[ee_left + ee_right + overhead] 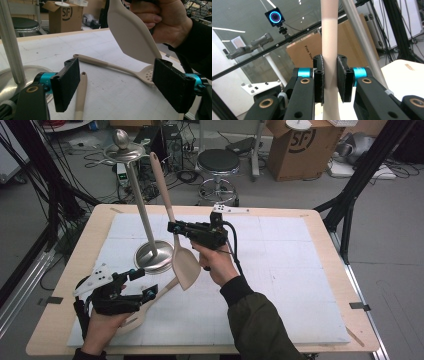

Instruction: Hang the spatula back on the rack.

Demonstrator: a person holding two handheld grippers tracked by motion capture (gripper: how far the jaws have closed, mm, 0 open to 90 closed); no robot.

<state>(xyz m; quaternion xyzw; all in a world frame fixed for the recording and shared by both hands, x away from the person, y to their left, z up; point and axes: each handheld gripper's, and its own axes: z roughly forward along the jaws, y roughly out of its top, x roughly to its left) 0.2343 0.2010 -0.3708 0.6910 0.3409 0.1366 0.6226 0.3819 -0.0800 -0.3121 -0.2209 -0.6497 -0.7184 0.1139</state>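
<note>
- Your right gripper (172, 227) clamps the spatula (184, 265) by its handle, both pads pressed flat on it in the right gripper view (329, 75).
- You hold that spatula nearly upright, blade down, just beside the stand (145, 220), its blade close to the stand's round base.
- Your left gripper (142, 283) sits with jaws spread wide, gripping nothing, in front of the stand's base.
- Between its pads (65, 83) a spoon handle (80, 95) lies on the mat (280, 270).
- A slotted spoon (120, 68) lies on the mat beyond the pads, beside the stand.
</note>
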